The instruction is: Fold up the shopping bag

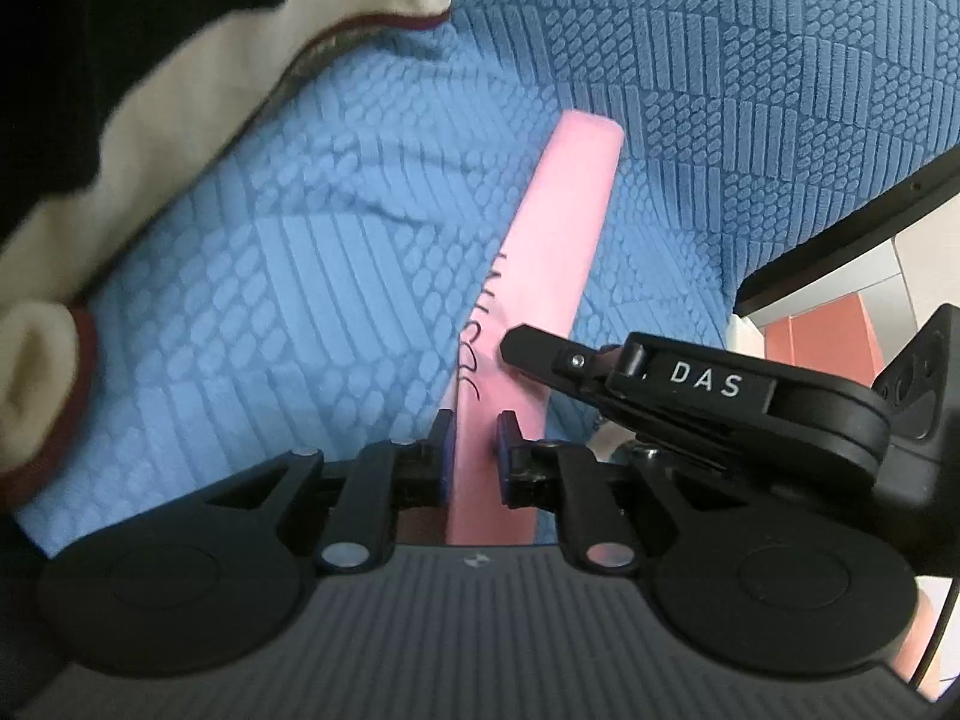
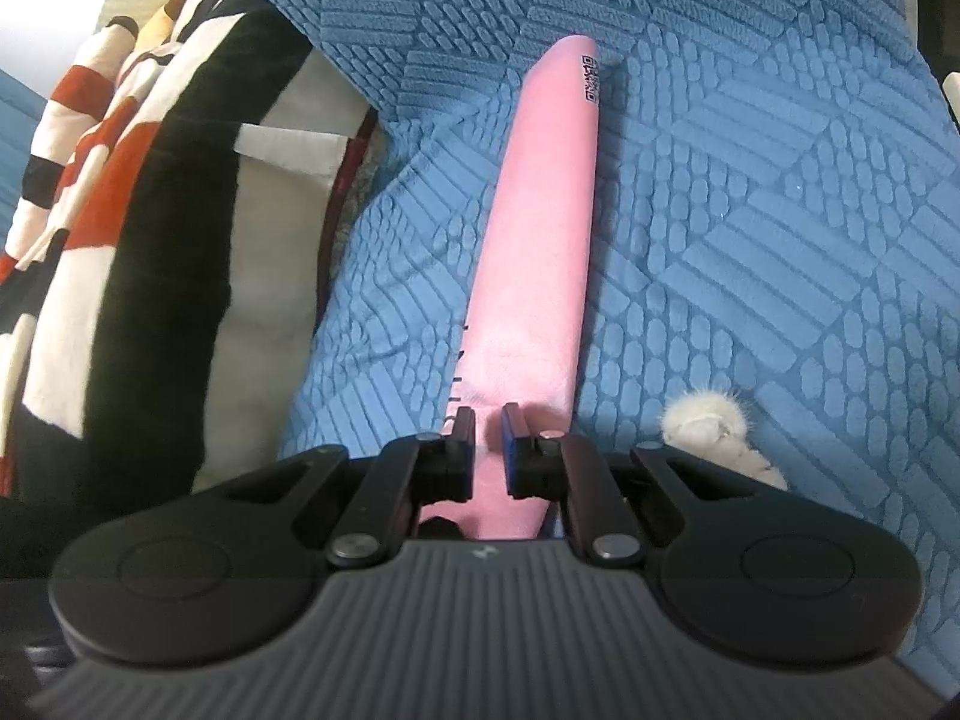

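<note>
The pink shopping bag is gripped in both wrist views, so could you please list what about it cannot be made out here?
- Left wrist view: the pink shopping bag carries black lettering partly covered by the right gripper, so it is unreadable.
- Right wrist view: the code printed near the bag's far end is too small to read.
- Both views: the left gripper and each device's body hide the bag's near end, and its handles are not visible.

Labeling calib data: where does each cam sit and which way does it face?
Left wrist: on the left gripper, looking along its fingers at the pink bag over the blue textured cover; the right gripper enters from the right.
Right wrist: on the right gripper, facing along the bag lengthwise; only its own fingers show.
Shared: bag, cover, striped fabric.
</note>
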A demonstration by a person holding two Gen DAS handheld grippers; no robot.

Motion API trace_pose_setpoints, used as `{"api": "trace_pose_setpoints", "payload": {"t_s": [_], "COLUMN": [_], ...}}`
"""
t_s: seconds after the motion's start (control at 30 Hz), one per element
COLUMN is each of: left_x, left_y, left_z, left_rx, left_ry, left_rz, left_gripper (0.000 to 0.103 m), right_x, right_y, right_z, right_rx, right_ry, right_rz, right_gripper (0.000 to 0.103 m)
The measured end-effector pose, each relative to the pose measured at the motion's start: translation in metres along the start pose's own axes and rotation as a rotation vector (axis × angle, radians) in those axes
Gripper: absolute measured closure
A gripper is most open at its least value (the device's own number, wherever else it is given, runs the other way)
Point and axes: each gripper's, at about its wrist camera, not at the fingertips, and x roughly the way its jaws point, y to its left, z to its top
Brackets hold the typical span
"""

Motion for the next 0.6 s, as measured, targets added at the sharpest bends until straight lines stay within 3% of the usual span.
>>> {"api": "trace_pose_setpoints", "payload": {"t_s": [0.23,0.43,0.6], "left_x": [-0.027,-0.012,0.006], "left_y": [-0.011,-0.018,-0.017], "left_z": [0.004,0.002,-0.003], "left_rx": [0.092,0.114,0.126], "left_ry": [-0.088,-0.034,-0.013], "left_rz": [0.010,-0.016,0.038], "left_gripper": [0.088,0.088,0.088], "right_x": [0.000,0.000,0.002], "right_y": [0.000,-0.001,-0.002], "right_z": [0.000,-0.002,-0.003], "right_rx": [0.002,0.015,0.037], "right_ry": [0.001,-0.003,-0.010], "right_rz": [0.005,0.010,0.027], "right_gripper": [0.093,0.093,0.093]}}
